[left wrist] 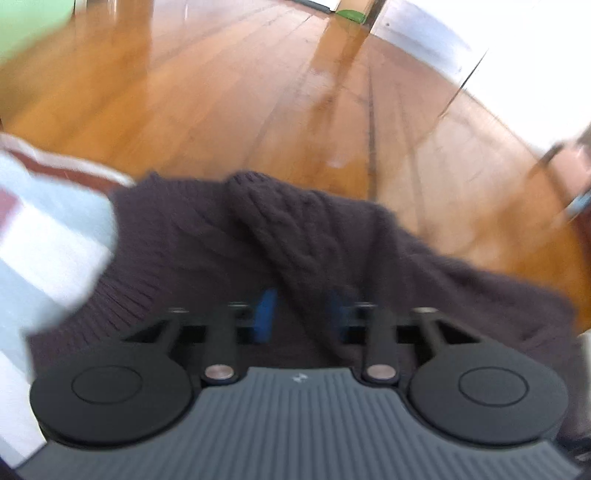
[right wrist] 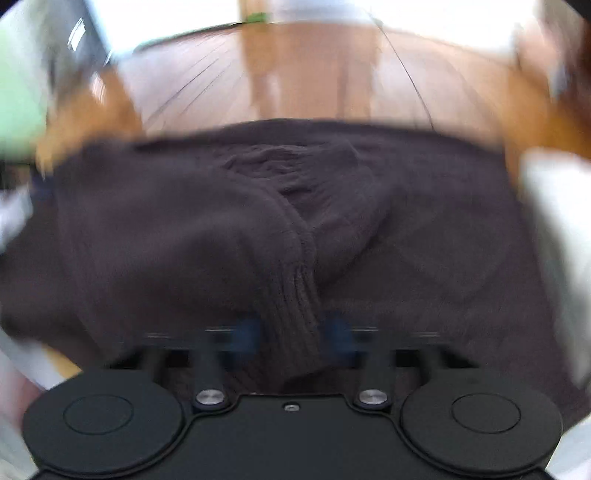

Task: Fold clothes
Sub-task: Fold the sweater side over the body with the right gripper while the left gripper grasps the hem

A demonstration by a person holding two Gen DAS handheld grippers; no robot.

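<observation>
A dark purple-brown knit sweater (left wrist: 314,236) with a cable pattern lies bunched over a wooden floor. In the left wrist view my left gripper (left wrist: 304,314) is shut on a fold of the sweater, whose knit fills the gap between the blue pads (left wrist: 267,314). The right wrist view shows the same sweater (right wrist: 221,206) spread wide and blurred. There my right gripper (right wrist: 291,332) is shut on its ribbed hem or cuff, which bunches between the blue pads (right wrist: 245,334). The fingertips of both grippers are partly buried in fabric.
The wooden floor (left wrist: 221,92) stretches ahead. A striped white, pale blue and maroon cloth (left wrist: 48,236) lies to the left of the sweater. A green surface (left wrist: 22,22) sits far left. White fabric (right wrist: 554,206) lies at the right. A furniture leg (left wrist: 373,14) stands far back.
</observation>
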